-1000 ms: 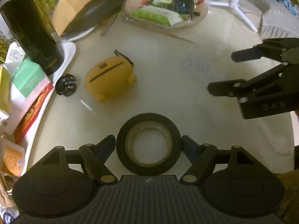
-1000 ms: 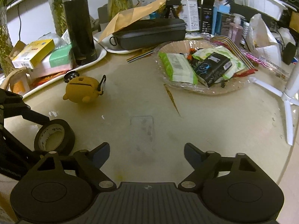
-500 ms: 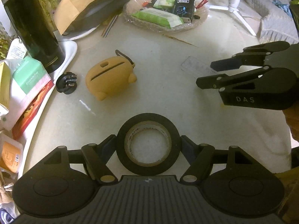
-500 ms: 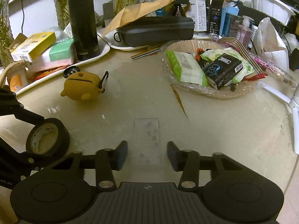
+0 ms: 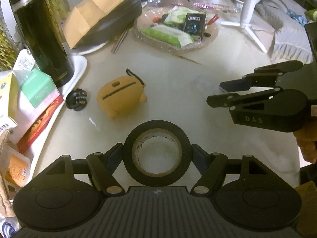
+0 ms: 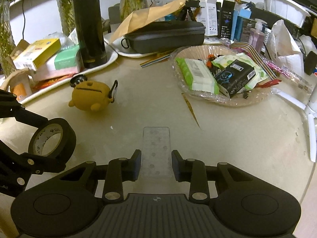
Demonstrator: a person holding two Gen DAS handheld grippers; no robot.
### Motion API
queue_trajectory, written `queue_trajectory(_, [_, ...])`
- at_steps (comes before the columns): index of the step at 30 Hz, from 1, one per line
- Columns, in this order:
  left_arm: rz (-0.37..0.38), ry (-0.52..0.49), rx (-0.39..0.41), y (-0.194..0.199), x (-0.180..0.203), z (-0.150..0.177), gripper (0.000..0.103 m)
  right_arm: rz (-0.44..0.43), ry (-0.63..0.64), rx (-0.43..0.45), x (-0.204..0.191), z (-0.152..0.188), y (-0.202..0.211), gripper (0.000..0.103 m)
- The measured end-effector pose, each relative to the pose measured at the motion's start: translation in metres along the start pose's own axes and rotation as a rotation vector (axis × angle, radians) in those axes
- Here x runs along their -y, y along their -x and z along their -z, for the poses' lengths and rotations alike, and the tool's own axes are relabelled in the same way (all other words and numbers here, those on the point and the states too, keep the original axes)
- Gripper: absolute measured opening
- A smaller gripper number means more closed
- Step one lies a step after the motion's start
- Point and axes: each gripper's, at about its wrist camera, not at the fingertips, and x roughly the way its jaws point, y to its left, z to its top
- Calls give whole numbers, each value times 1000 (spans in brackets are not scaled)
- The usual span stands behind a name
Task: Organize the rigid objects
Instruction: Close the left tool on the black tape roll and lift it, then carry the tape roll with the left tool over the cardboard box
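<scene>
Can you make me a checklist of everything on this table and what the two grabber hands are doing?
Surface: pale round table, scuffed, with a brown streak.
Job's things: black tape roll; clear plastic case lying flat; yellow pouch with a clip; small black knob.
Clutter: glass dish of packets and a black box; white tray with a black bottle and boxes; dark zip case under a brown envelope.
Grippers: left gripper shut on the tape roll; right gripper around the clear case, contact unclear.
Cables: rainbow ribbon cable.
Surroundings: plant vases, cartons, a white stand.
</scene>
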Motion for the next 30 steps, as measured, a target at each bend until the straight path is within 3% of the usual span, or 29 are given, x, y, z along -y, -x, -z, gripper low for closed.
queue_trajectory(14, [8, 9, 106, 43, 4, 1, 72, -53, 6, 41, -12, 2, 39, 35])
queue_trajectory(30, [-21, 35, 165, 85, 9, 31, 72, -93, -14, 100, -23, 14, 103, 35])
